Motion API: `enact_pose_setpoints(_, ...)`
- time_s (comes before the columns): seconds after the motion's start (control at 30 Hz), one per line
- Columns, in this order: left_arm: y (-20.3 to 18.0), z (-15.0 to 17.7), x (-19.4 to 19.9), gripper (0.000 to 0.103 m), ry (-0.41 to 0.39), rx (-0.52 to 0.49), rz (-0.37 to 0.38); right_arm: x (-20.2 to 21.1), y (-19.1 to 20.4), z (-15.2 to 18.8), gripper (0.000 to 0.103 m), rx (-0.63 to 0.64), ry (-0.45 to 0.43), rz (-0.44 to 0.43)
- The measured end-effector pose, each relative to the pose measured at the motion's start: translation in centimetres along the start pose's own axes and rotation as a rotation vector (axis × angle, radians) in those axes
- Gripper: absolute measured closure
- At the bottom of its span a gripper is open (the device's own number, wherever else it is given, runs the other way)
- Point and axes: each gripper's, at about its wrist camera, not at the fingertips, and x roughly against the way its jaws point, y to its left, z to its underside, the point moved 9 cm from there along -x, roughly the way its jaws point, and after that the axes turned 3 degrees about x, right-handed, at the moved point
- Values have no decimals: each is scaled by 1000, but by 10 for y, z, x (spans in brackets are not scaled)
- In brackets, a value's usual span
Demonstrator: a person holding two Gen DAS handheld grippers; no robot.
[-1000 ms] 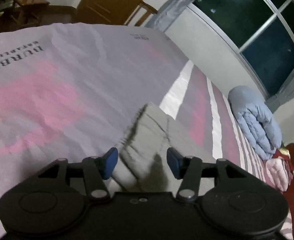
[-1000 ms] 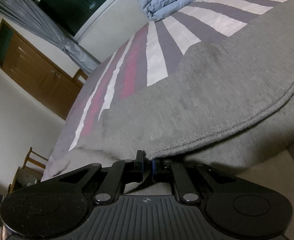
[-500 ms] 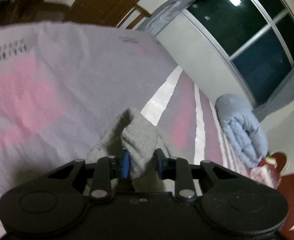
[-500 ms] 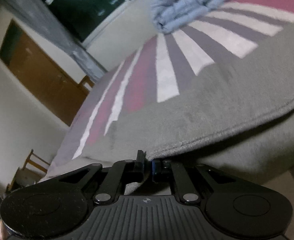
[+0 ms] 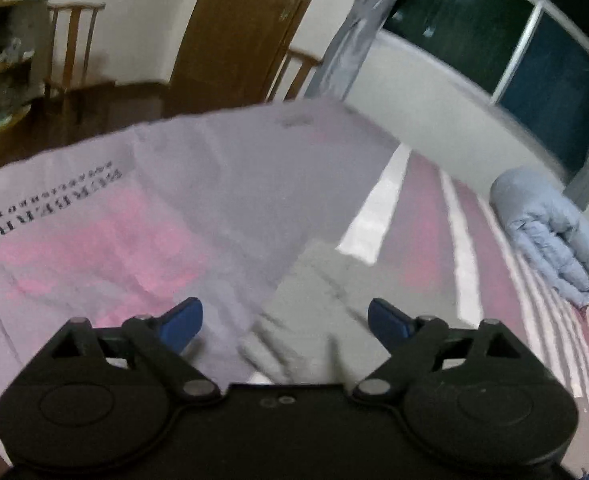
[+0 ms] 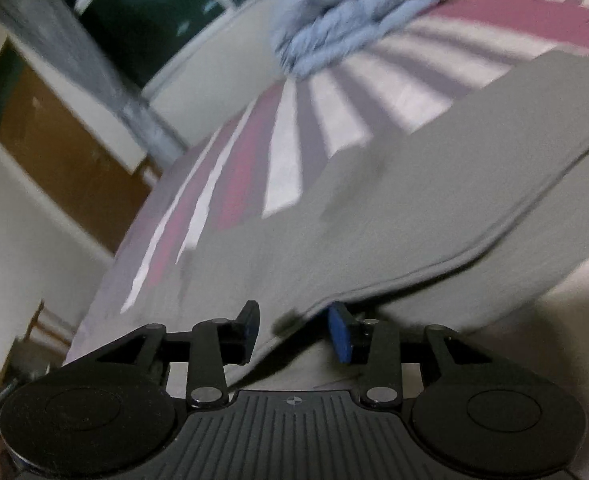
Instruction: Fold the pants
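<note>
The grey pants lie flat on the bed, folded over so a stitched edge runs across the right wrist view. My right gripper is open, its blue pads either side of that edge. In the left wrist view the narrow end of the pants lies on the sheet between the spread fingers of my left gripper, which is open and holds nothing.
The bed sheet is lilac with pink patches, black lettering and white and pink stripes. A rolled light-blue duvet lies at the far side below the dark window. Wooden chairs and a door stand beyond the bed.
Both grippers have opened and let go of the pants. The left one had shut on the pants end half a second ago. Both cameras have drawn back and up a little.
</note>
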Motion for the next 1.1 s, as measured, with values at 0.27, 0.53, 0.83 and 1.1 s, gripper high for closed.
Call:
enact_pose_setpoints(0.27, -74, 64, -15, 13, 44, -149, 29, 72, -118, -72, 64, -162, -215, 167)
enact_pose_setpoints(0.53, -80, 110, -41, 8, 37, -251, -59, 77, -200, -98, 64, -245, -208, 259)
enact_pose_setpoints(0.83, -84, 114, -49, 6, 52, -275, -101, 48, -256, -118, 65, -373, -222, 233)
enact_pose_setpoints(1.1, -83, 114, -50, 6, 58, -271, -93, 93, -221, -145, 98, -250, -282, 184)
